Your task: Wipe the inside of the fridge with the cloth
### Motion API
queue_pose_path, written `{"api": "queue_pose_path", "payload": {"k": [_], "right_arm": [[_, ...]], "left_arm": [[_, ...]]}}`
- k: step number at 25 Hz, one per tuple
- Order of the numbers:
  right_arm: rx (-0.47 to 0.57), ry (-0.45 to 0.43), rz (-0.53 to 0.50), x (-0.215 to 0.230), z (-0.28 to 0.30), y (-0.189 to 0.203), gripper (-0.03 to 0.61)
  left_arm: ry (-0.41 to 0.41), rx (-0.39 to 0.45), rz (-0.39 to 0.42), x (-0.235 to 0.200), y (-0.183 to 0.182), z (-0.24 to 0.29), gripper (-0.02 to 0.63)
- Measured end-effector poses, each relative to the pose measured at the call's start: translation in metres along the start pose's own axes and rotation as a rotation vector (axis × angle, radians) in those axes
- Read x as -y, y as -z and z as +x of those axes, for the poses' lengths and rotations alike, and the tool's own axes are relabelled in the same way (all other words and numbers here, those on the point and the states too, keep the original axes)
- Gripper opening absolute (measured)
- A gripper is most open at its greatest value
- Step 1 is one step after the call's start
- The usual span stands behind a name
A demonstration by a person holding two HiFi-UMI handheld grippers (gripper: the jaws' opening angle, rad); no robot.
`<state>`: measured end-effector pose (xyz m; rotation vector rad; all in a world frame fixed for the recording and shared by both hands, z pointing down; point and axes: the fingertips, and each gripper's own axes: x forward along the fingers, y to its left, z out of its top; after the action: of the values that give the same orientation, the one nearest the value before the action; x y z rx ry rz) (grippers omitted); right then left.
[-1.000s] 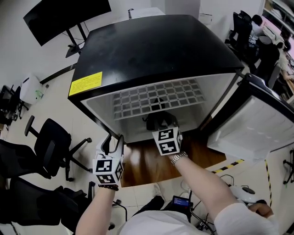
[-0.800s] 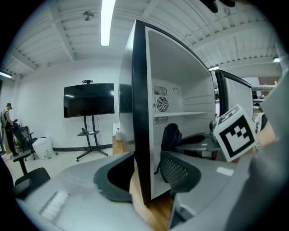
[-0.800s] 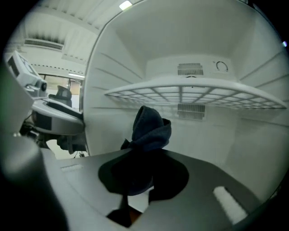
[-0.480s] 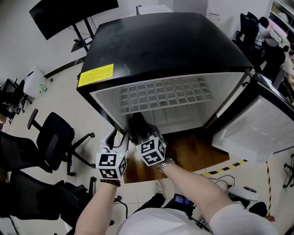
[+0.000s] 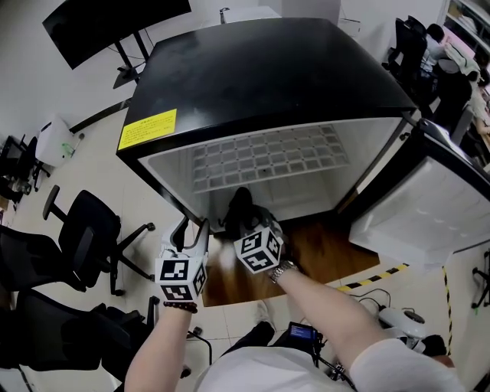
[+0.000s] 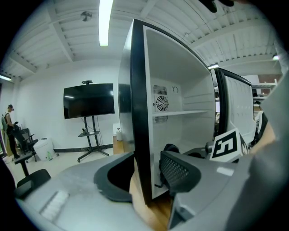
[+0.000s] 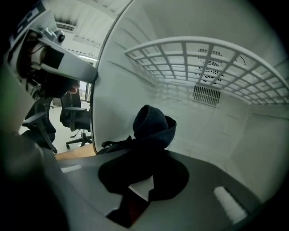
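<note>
Right gripper (image 5: 243,223) reaches into the open fridge (image 5: 268,76), its jaws closed down on a dark cloth (image 7: 152,128). The cloth bunches up into a rounded lump beyond the jaw tips, low in the white interior and close to the left wall. Whether it presses on a surface cannot be told. Above it runs the white wire shelf (image 5: 268,157), and on the far wall behind it sit a round fan vent (image 7: 210,58) and a slotted grille (image 7: 207,94).

Left gripper (image 5: 193,228) is just left of the right one, at the near edge of the fridge's left wall. Its jaws stand wide apart with that wall edge between them, one jaw outside and one inside; a gap shows on the inner side, so it grips nothing.

A yellow label (image 5: 147,129) sits on the near left corner of the fridge's black top. The door (image 5: 429,207) hangs open on the right. Wooden flooring (image 5: 321,253) lies under the fridge. Office chairs (image 5: 88,230) stand to the left, and a dark screen on a stand (image 5: 115,23) is far left.
</note>
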<state>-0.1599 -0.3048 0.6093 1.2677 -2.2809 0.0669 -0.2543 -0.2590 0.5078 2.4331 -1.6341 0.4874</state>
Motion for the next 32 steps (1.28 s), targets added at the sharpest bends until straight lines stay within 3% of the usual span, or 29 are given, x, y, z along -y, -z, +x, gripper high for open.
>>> {"api": "queue_pose_path", "payload": {"k": [32], "right_arm": [[-0.188,0.372,0.099,0.166,-0.077,0.083,0.058]], "left_arm": [[0.004,0.007,-0.023,-0.002,0.000,-0.002,0.167]]}}
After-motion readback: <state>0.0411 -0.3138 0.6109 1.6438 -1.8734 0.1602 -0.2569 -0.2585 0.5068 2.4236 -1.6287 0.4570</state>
